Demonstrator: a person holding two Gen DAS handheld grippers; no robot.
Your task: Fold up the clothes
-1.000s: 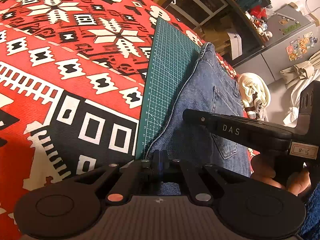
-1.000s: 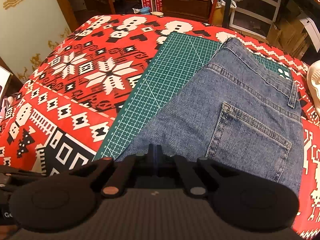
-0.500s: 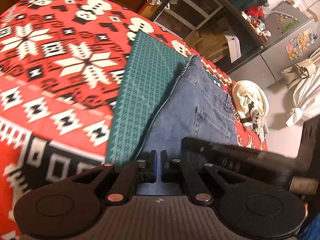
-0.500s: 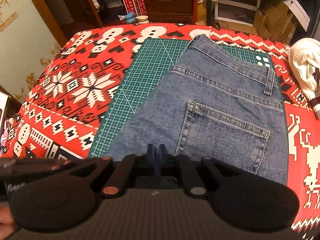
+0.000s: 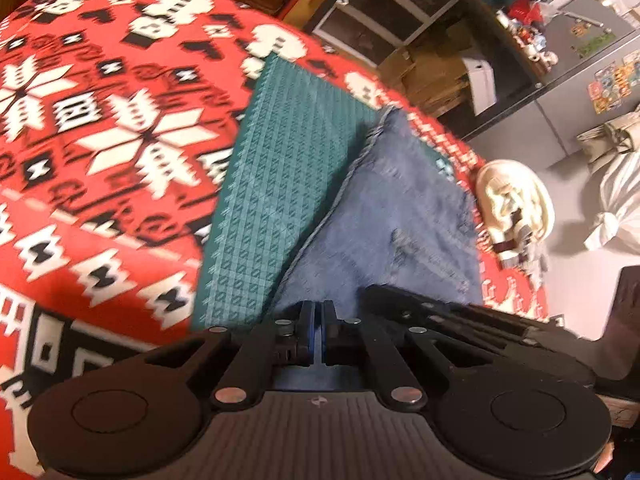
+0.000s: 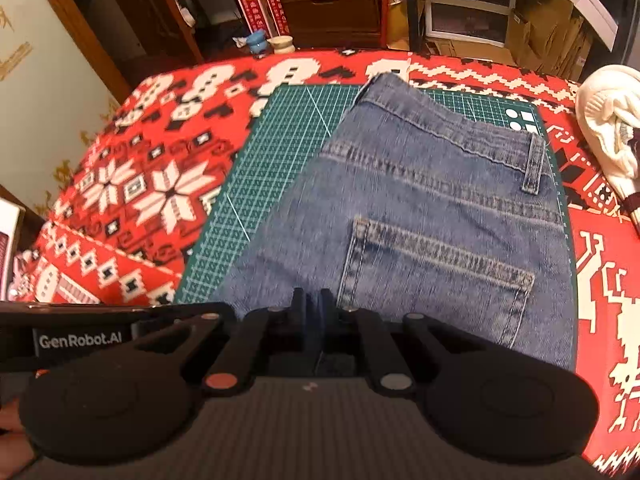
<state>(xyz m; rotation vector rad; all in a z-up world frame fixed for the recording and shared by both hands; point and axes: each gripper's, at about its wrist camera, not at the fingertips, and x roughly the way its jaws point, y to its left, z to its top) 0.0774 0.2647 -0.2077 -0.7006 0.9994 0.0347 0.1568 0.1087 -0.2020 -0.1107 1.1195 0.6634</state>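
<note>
Blue jeans [image 6: 420,208] lie back-pocket up on a green cutting mat [image 6: 276,152], waistband at the far end. My right gripper [image 6: 312,312] is shut on the near edge of the denim, which runs in between its fingers. In the left wrist view the jeans [image 5: 400,216] stretch away over the mat [image 5: 288,160], and my left gripper [image 5: 317,330] is shut on the same near edge, a strip of blue showing between its fingers. The two grippers sit side by side; the right one's body [image 5: 460,320] crosses the left view. The near end of the jeans is hidden under both grippers.
A red, white and black patterned cloth [image 5: 100,140] covers the table. A cream bundle [image 6: 608,128] lies at the table's right edge beside the mat. Shelves, drawers and boxes [image 6: 472,20] stand beyond the far edge. A hand [image 6: 12,432] shows at lower left.
Both grippers have risen and moved forward toward the waistband, staying shut on the denim's near edge. More of the table's far edge and the room shows now.
</note>
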